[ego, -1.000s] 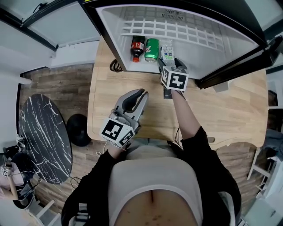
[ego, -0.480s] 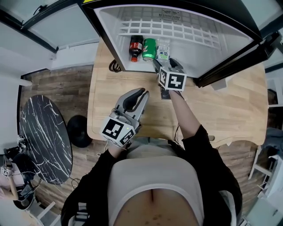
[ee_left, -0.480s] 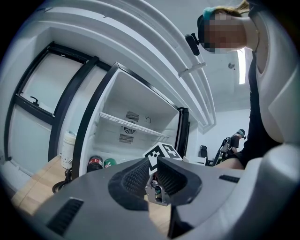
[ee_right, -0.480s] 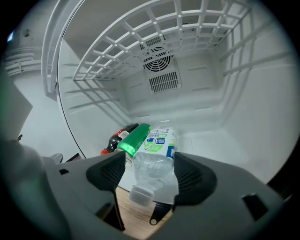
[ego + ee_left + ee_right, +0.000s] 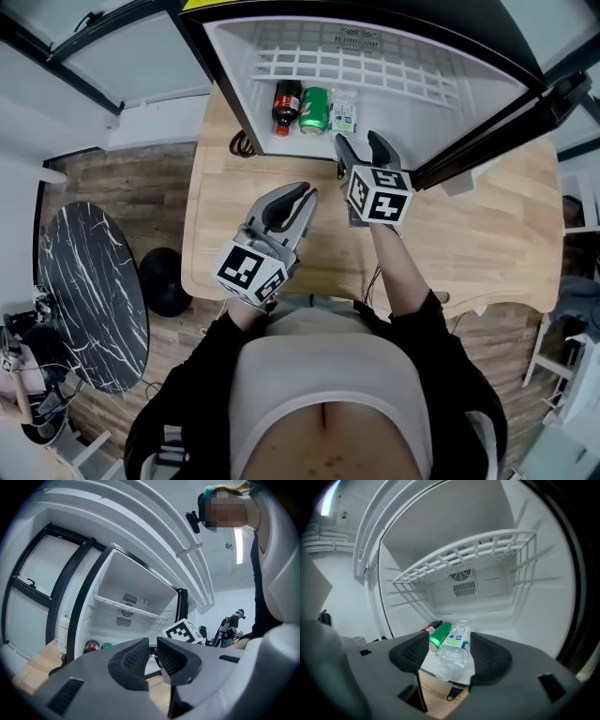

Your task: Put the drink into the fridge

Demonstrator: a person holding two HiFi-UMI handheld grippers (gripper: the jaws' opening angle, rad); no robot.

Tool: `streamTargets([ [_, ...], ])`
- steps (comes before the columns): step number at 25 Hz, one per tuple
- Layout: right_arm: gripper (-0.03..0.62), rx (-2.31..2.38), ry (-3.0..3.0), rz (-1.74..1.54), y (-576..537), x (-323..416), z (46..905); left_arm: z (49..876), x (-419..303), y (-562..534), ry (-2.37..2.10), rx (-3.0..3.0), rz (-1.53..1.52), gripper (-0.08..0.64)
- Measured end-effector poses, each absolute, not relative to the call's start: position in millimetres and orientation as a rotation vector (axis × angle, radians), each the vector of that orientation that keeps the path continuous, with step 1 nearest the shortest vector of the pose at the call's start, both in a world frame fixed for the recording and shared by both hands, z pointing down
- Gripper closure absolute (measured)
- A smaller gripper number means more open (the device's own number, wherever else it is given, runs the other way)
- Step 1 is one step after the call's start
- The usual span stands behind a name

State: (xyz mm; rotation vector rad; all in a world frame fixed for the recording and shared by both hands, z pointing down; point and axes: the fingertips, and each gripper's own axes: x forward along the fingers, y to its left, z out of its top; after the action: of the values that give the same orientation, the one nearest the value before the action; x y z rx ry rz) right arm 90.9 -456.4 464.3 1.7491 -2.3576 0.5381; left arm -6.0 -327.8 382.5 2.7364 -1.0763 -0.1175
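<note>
Three drinks stand in a row on the floor of the open fridge (image 5: pixel 441 103): a cola bottle (image 5: pixel 286 106), a green can (image 5: pixel 315 110) and a clear water bottle (image 5: pixel 344 116). My right gripper (image 5: pixel 362 148) hovers just outside the fridge's front edge, a short way back from the water bottle (image 5: pixel 455 646). Its jaws are wide and closing, with nothing pressed between the pads. The green can (image 5: pixel 439 634) stands just left of that bottle. My left gripper (image 5: pixel 286 202) rests over the wooden table (image 5: pixel 469 234), its jaws together and empty, pointing at the fridge (image 5: pixel 126 597).
A white wire shelf (image 5: pixel 356 61) spans the fridge above the drinks. The black fridge door (image 5: pixel 487 122) stands open at the right. A black cable (image 5: pixel 241 143) lies at the fridge's left corner. A round marble table (image 5: pixel 89 291) is on the floor, left.
My right gripper has drawn back out of the fridge toward me, leaving the water bottle standing beside the green can. The left gripper has stayed put.
</note>
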Motion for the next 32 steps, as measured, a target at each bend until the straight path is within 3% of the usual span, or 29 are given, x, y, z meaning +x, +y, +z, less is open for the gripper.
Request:
streamTargets([
  [6, 0.420, 1.789, -2.421, 0.416, -427.3, 101.2, 424.3, 374.8, 0.6, -333.0, -1.070, 2.757, -0.133, 0.503],
  [13, 0.516, 1.803, -2.490, 0.377, -396.8, 103.2, 393.7, 368.9, 10.5, -332.6, -1.037, 2.780, -0.149, 0.503],
  [19, 0.549, 1.796, -2.538, 0.224, -374.3, 96.7, 368.7, 360.5, 14.4, -330.9, -1.018, 2.802, -0.170, 0.503],
  [32, 0.563, 1.838, -2.627, 0.234, -349.3, 83.9, 358.8, 360.9, 7.1, -326.9, -0.955, 2.827, -0.185, 0.503],
])
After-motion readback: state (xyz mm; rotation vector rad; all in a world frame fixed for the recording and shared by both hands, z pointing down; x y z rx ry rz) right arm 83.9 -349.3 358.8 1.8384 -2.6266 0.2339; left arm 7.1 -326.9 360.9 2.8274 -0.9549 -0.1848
